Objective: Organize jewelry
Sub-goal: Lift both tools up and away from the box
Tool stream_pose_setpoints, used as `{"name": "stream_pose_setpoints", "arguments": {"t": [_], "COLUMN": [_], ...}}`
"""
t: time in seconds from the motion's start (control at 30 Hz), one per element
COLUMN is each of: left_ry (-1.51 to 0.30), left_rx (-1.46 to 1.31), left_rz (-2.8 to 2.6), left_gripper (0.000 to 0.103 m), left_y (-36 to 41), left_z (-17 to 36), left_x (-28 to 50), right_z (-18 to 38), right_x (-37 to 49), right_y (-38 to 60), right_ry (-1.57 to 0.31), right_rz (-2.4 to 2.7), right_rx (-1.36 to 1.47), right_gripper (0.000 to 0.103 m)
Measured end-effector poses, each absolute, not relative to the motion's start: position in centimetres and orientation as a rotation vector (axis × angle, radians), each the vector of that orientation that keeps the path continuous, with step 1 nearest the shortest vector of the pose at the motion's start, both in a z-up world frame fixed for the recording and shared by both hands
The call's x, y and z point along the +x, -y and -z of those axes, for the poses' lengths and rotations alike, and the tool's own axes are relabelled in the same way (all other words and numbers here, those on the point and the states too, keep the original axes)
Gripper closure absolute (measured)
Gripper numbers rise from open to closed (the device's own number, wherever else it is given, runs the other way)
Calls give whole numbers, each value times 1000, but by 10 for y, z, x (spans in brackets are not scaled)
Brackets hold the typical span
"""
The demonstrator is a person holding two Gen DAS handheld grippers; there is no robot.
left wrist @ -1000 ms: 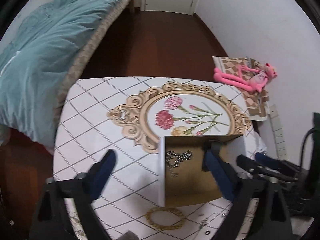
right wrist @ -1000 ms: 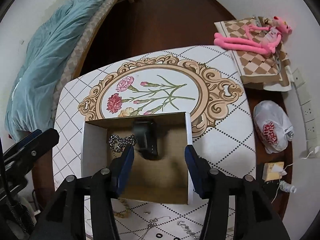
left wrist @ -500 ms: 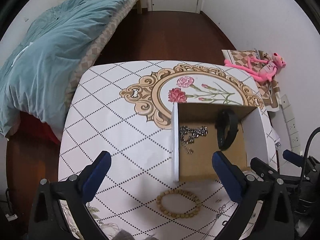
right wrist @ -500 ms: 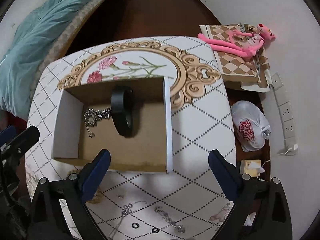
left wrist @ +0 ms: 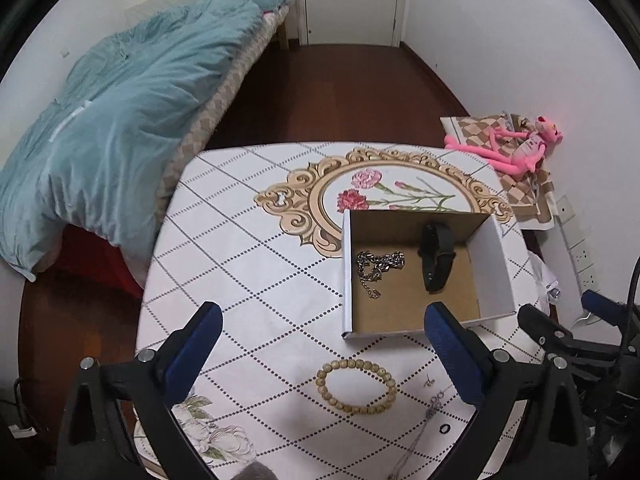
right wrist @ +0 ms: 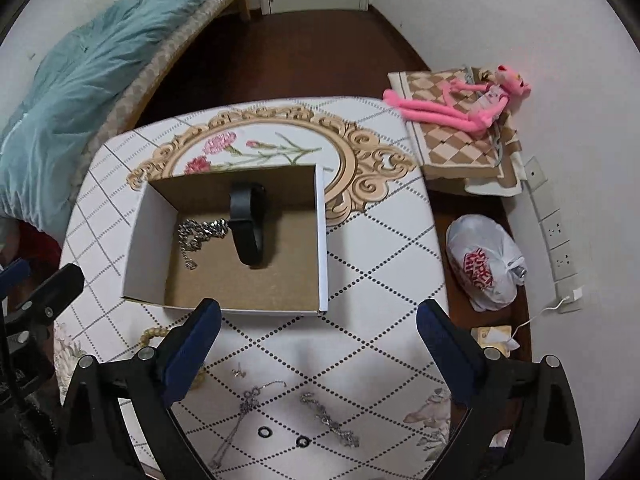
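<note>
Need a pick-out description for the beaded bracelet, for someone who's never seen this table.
Start at the open cardboard box on the patterned table. Just outside its near wall, on the tablecloth, lies the beaded bracelet, a closed ring of tan round beads. The pieces beside it are thin silver chains and tiny black rings; it alone is chunky and wood-coloured.

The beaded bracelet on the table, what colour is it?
Pale tan, wood-like beaded bracelet; left wrist view.

Chain (left wrist: 378,266), black band (left wrist: 436,258) in box (left wrist: 492,252)
</note>
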State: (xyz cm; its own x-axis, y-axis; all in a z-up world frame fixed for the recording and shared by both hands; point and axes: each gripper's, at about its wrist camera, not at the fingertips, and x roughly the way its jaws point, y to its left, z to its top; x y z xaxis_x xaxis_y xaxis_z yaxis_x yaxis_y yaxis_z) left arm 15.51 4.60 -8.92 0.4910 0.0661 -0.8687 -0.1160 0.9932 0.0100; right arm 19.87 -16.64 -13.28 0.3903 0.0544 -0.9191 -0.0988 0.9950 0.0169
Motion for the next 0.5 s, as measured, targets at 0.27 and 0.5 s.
{"name": "stream_pose_setpoints", "arguments": {"t": [0.27, 0.5], "left_ry": [-967, -913], "left_rx": [-52, -55], "left_rz": [-116, -89], "left_gripper": [0, 0], "left_y": [-48, -48], "left_z": [49, 22], "left_x": [120, 94], "right_z": [80, 42], "right_x": [166, 134], "right_y": [172, 173], "right_ry": [-1053, -973], "right_rz": [-87, -94], "right_rx": [-30, -16], "right_gripper": [4, 4]}}
